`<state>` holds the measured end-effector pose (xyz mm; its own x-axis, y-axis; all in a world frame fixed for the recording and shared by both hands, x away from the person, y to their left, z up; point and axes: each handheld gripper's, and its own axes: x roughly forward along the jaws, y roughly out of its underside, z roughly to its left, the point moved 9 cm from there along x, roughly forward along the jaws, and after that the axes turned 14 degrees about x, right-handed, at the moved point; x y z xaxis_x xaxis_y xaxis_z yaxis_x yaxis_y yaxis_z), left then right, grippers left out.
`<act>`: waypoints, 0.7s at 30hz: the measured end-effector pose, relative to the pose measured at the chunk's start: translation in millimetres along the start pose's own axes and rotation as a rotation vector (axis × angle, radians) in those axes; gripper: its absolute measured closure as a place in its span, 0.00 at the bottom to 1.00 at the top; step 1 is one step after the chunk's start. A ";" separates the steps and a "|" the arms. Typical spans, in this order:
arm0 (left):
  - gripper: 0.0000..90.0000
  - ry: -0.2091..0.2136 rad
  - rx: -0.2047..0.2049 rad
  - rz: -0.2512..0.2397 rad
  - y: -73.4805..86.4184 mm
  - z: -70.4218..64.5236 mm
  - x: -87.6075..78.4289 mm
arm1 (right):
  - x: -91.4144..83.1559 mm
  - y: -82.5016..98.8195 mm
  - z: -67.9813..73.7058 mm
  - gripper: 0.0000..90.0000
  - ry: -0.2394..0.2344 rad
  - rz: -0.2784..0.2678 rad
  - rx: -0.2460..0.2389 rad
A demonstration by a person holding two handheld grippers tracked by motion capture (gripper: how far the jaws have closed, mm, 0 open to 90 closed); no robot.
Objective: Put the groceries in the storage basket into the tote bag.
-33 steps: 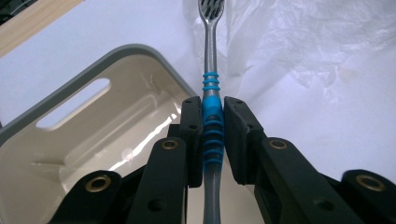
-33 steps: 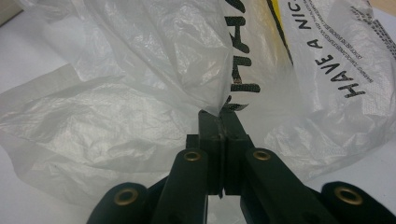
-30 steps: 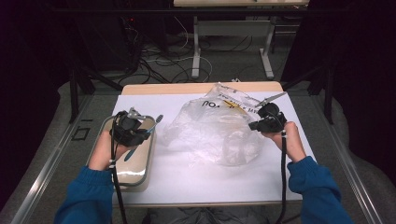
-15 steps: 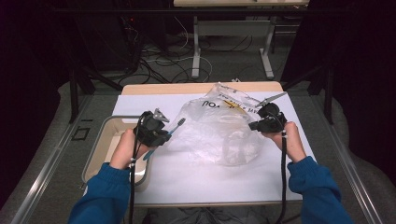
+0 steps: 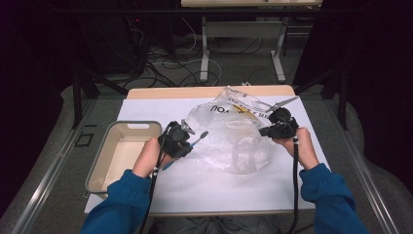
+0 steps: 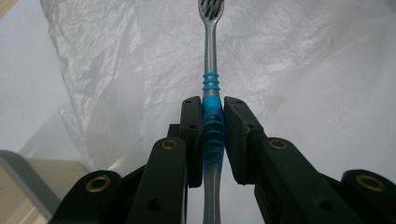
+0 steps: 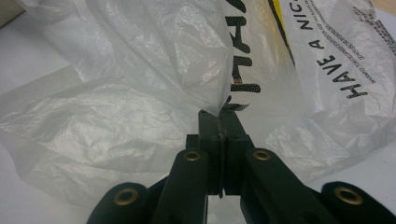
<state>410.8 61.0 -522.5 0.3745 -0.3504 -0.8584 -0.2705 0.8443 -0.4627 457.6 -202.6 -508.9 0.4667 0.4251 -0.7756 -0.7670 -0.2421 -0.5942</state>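
Dark floor strewn with cables lies beyond the table, whose top is covered by a white sheet. Near the table's left edge sits a beige tray. Just beside the tray's right rim, the left tongs pinch a grey toothbrush by its blue grip, the bristled head pointing toward a crumpled clear plastic bag with black lettering that lies in the middle of the table toward the far edge. At the bag's right side, the right tongs are pressed together on a fold of the bag's film, holding it raised off the sheet.
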 end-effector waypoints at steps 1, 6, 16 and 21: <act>0.88 0.006 0.001 0.012 0.0 -2.0 3.1 | -0.3 0.0 -0.1 1.00 0.001 0.000 0.002; 0.87 0.017 -0.002 0.035 -2.4 -4.5 17.8 | 0.6 0.0 0.0 1.00 -0.005 0.001 0.004; 0.87 0.018 -0.026 0.070 -8.6 -4.8 48.4 | -0.5 -0.1 0.6 1.00 -0.006 0.000 0.004; 0.87 -0.007 -0.053 0.061 -15.3 -1.7 60.8 | -1.2 -0.3 1.2 1.00 -0.008 0.000 0.007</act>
<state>436.2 26.1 -568.0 0.3617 -0.2964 -0.8839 -0.3398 0.8410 -0.4210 456.7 -202.0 -507.5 0.4633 0.4326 -0.7734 -0.7699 -0.2358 -0.5931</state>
